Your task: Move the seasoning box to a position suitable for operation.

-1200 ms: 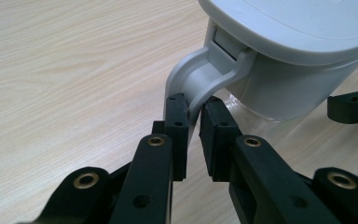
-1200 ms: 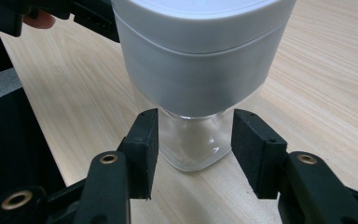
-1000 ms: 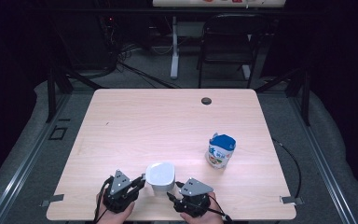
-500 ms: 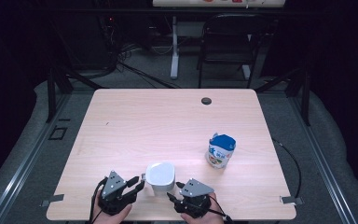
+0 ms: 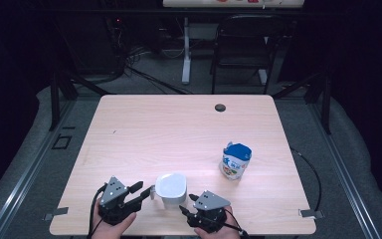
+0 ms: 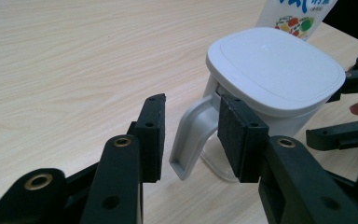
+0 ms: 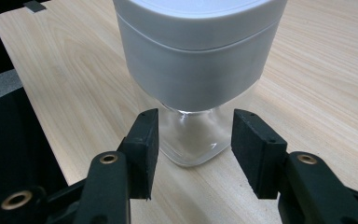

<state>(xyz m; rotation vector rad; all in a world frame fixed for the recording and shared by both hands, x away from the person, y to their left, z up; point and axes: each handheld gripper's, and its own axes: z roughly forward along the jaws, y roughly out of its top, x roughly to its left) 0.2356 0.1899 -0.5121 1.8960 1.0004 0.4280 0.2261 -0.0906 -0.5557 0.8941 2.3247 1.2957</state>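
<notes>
A small clear jug (image 5: 170, 188) with a deep white lid (image 6: 275, 70) stands near the table's front edge. My left gripper (image 5: 143, 191) is open at its left. Its jaws have just been opening, and the white handle (image 6: 191, 135) stands between the pads without touching them. My right gripper (image 5: 186, 203) comes in from the jug's right. Its pads sit against both sides of the clear base (image 7: 193, 140), under the white lid (image 7: 196, 46). The right gripper's fingers (image 6: 340, 133) also show beside the jug in the left gripper view.
A white can with a blue lid (image 5: 236, 162) stands on the wooden table (image 5: 179, 129) to the right of the jug and farther back. A black grommet (image 5: 220, 107) sits near the far edge. A chair (image 5: 243, 45) and cables lie beyond the table.
The left gripper has opened off the jug's handle and drawn back a little to the left. The jug and the right gripper have stayed put.
</notes>
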